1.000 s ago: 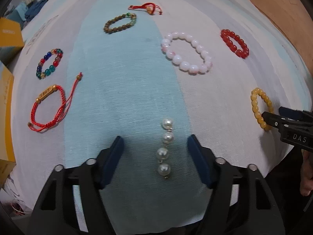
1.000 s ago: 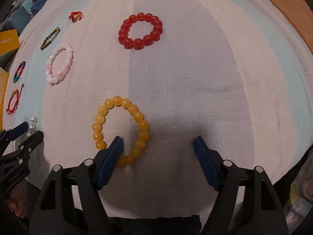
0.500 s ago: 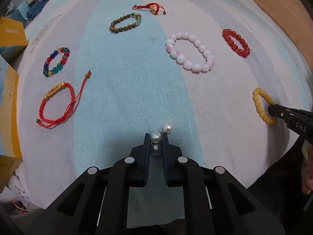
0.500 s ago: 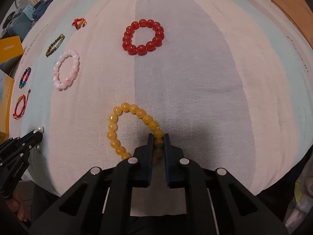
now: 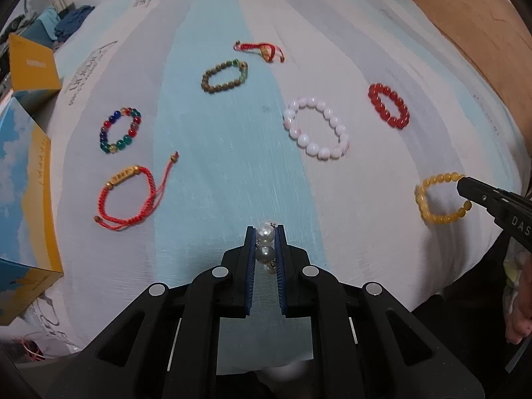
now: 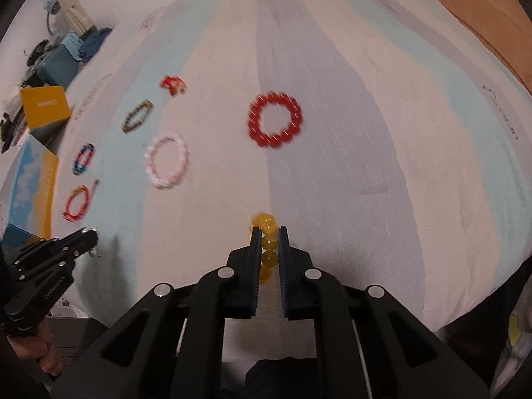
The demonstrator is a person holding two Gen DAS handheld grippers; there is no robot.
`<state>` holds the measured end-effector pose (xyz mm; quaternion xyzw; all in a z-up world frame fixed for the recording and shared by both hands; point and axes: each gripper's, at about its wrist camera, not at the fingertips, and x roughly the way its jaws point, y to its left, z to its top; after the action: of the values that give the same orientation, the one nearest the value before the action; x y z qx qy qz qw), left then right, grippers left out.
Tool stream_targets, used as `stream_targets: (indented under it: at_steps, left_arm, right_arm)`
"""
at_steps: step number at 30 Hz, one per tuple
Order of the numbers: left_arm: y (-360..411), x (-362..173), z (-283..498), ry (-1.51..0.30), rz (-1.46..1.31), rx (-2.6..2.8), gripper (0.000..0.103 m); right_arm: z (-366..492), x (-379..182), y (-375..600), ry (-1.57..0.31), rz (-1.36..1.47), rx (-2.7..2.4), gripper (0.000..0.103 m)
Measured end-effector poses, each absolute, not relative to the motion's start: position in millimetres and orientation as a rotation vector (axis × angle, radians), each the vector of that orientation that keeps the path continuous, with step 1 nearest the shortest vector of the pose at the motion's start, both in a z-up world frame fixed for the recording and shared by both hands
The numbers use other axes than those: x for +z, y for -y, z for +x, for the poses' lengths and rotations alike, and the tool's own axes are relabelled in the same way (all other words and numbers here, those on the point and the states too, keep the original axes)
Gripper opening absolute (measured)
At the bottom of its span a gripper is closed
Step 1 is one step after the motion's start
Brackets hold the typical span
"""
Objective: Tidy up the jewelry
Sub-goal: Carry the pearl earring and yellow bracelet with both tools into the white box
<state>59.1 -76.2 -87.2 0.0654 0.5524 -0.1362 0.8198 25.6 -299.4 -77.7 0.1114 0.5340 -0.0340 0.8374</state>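
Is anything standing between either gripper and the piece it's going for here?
Nothing visible does. The left gripper is already shut on the pearl strand, and the right gripper is shut on the yellow bead bracelet. The other bracelets lie apart on the striped cloth, farther from both grippers.

Pearl strand (image 5: 265, 245) and yellow bracelet (image 5: 439, 199), gripper-clamped

Bracelets (image 5: 316, 128) on cloth (image 5: 216, 166) (boxes (image 5: 23, 206) left)
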Motion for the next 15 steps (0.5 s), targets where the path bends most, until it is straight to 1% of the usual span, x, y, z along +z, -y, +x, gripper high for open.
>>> stream_targets:
  at_steps: [9,15]
  left_arm:
    - [58.6,-36.8,68.6,-1.125,0.088,-0.293,0.01]
    - [28.8,0.0,79.7,-1.096,0.055,-0.263,0.01]
  right_arm:
    - [28.5,-41.9,272.7,-1.068,0.204,-0.041,0.009]
    - [39.3,-13.2,242.3,-1.03,0.183,-0.001,0.009]
